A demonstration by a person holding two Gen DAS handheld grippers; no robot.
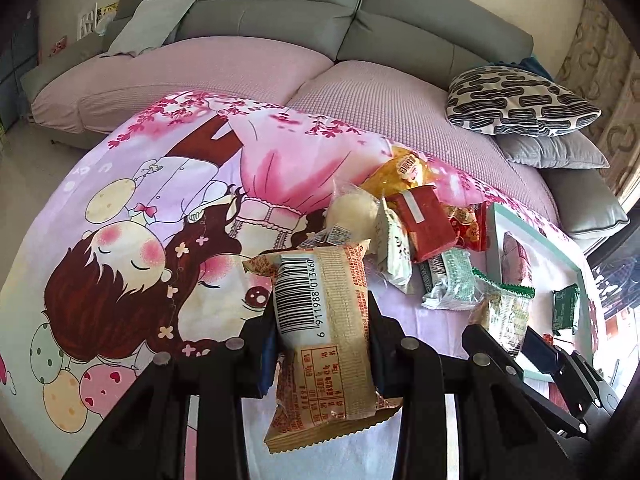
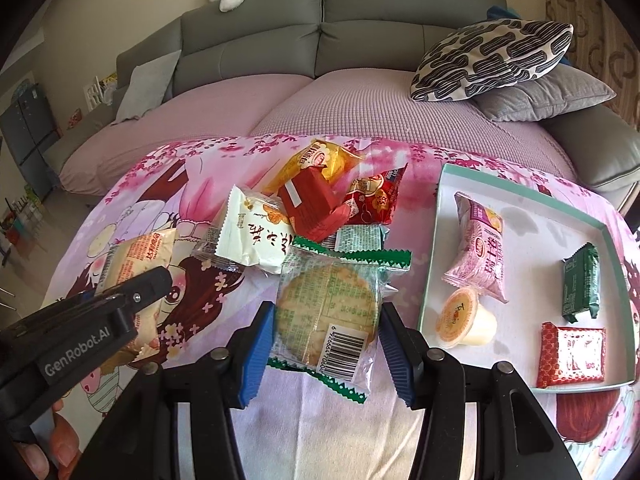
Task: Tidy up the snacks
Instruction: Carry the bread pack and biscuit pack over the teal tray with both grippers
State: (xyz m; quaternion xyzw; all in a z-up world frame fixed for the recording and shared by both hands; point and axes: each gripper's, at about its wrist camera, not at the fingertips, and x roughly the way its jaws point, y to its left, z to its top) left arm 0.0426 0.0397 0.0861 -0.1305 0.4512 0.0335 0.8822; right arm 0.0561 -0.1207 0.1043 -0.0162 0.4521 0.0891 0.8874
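Two packets held — tray waiting

Your left tool [image 1: 320, 344] pinches the beige barcoded cake packet [image 1: 324, 340]; the right tool [image 2: 326, 344] pinches the clear green-edged cracker packet [image 2: 328, 312] — either could slip before the teal-rimmed tray [image 2: 592, 216] at three o'clock.

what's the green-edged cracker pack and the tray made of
Green-edged cracker pack: thin clear plastic film, glossy; the round cracker shows through, and the ends are crimped in a zigzag. Tray: looks like matte white card or board with a teal rim; could be thin plastic.
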